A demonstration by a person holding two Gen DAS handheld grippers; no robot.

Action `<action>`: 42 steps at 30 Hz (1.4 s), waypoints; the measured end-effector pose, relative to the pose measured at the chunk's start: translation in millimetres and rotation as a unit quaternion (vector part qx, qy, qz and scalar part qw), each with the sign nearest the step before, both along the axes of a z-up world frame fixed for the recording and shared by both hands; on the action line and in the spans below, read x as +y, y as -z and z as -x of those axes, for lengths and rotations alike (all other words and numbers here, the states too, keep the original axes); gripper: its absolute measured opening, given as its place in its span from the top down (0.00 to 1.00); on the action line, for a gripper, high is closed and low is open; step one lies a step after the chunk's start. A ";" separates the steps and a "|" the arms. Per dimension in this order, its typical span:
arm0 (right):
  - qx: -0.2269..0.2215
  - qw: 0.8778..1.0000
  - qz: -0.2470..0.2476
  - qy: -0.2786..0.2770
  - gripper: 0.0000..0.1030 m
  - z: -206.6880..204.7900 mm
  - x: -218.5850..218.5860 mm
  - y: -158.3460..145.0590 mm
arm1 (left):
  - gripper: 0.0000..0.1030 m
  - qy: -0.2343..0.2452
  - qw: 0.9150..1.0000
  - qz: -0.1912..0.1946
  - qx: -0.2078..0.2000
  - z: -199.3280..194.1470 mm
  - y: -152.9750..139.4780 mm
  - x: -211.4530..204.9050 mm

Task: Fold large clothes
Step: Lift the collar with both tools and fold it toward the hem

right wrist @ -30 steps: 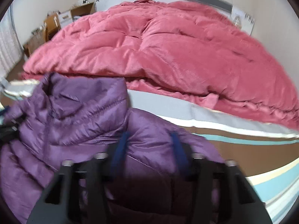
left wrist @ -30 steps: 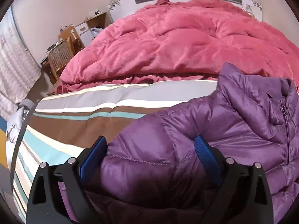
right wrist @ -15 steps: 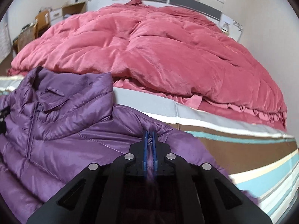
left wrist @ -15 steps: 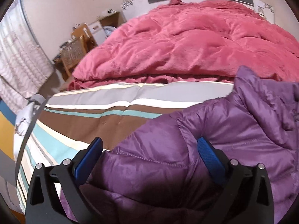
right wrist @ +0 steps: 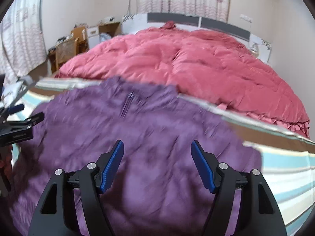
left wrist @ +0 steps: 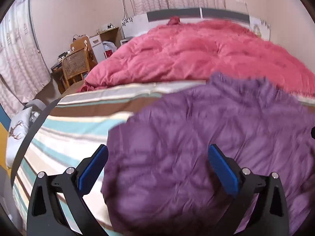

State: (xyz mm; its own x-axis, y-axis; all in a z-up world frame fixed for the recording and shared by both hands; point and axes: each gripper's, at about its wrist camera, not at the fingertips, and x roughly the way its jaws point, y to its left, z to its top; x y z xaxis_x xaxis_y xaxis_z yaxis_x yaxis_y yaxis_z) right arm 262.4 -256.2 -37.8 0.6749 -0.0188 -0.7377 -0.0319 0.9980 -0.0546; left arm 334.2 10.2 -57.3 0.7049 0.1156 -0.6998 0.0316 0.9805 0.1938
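Observation:
A purple puffer jacket (left wrist: 216, 137) lies on the striped bed sheet (left wrist: 65, 137), collar toward the pink duvet; it also shows in the right wrist view (right wrist: 137, 133). My left gripper (left wrist: 157, 169) is open above the jacket's left part, holding nothing. My right gripper (right wrist: 157, 163) is open above the jacket's right part, empty. The left gripper also shows at the left edge of the right wrist view (right wrist: 15, 123). Both views are blurred by motion.
A pink duvet (left wrist: 196, 55) covers the far half of the bed up to the headboard (left wrist: 196, 13). A wicker chair (left wrist: 75, 66) and a desk stand left of the bed. A white pillow (left wrist: 17, 129) lies at the sheet's left edge.
Both grippers have lifted and pulled back from the jacket. The right gripper, shut on a fold of the jacket half a second ago, has opened and let go. The jacket now lies flatter.

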 end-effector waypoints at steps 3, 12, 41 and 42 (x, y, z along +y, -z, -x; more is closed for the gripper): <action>0.023 1.000 -0.001 0.009 0.39 -6.5 0.0 28.8 | 0.02 -0.013 0.999 -0.018 0.029 -7.5 31.0 1.7; 0.023 0.994 -0.099 0.037 0.36 28.9 -29.3 1.5 | 0.02 0.011 1.000 -0.005 0.025 18.9 14.4 11.1; 0.083 0.977 -0.181 0.071 0.33 308.0 -99.6 31.3 | 0.06 0.054 0.983 0.155 0.079 252.2 30.6 124.1; 0.083 0.978 -0.181 0.069 0.36 310.3 -98.3 31.9 | 0.11 0.056 0.983 0.156 0.083 254.8 33.8 122.7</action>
State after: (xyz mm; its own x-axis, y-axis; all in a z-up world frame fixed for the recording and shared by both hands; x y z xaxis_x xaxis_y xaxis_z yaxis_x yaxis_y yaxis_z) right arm -48.0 -354.6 -69.7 0.5554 0.1806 -0.8117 0.1256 0.9467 0.2966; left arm 79.4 132.9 -91.2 0.5736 -0.1947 -0.7957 0.1489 0.9799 -0.1325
